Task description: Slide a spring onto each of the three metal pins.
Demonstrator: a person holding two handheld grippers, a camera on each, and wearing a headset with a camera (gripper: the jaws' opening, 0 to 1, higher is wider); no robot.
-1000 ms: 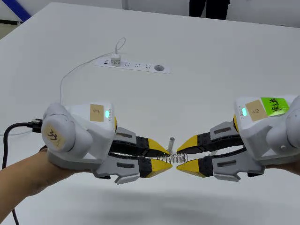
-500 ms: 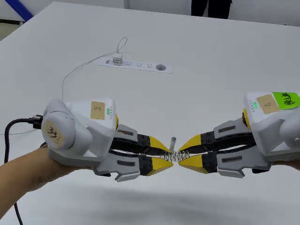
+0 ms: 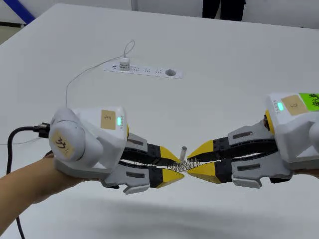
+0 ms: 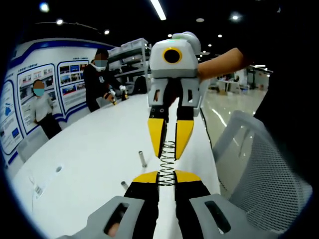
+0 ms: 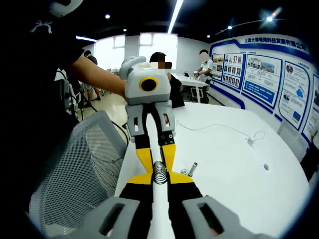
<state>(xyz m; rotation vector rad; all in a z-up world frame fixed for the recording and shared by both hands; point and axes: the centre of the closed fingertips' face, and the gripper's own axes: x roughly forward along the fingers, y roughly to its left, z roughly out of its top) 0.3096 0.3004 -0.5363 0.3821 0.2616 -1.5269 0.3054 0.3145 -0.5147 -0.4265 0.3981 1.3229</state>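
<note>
Room: blue-bordered wall boards (image 5: pixel 259 74) around you carry Chinese headings too small to read, under ceiling strip lights (image 5: pixel 174 17).
Table: a plain white table (image 3: pixel 224 59) lies under your hands.
Chair: a grey mesh chair (image 5: pixel 75 169) stands at the table's edge.
Left gripper: your left gripper (image 3: pixel 172 168) bears a tan sticker and a round end-cap sticker, both with handwriting I cannot read. Its yellow-tipped jaws are pinched narrow on one end of the spring.
Right gripper: your right gripper (image 3: pixel 197 162) bears a tan sticker and a green one whose dark characters are cut off at the picture's edge. Its jaws are pinched on the spring's other end.
Power strip: a white power strip (image 3: pixel 147 71) with one small plug and a looped white cord lies far up the table, well apart from your grippers.
Pin: one pin (image 3: pixel 183 152) stands upright just behind the meeting tips, and a second pin (image 4: pixel 124 185) shows near it.
Spring: the spring (image 3: pixel 185 165) runs level between both sets of tips, above the table and in front of the pin.
</note>
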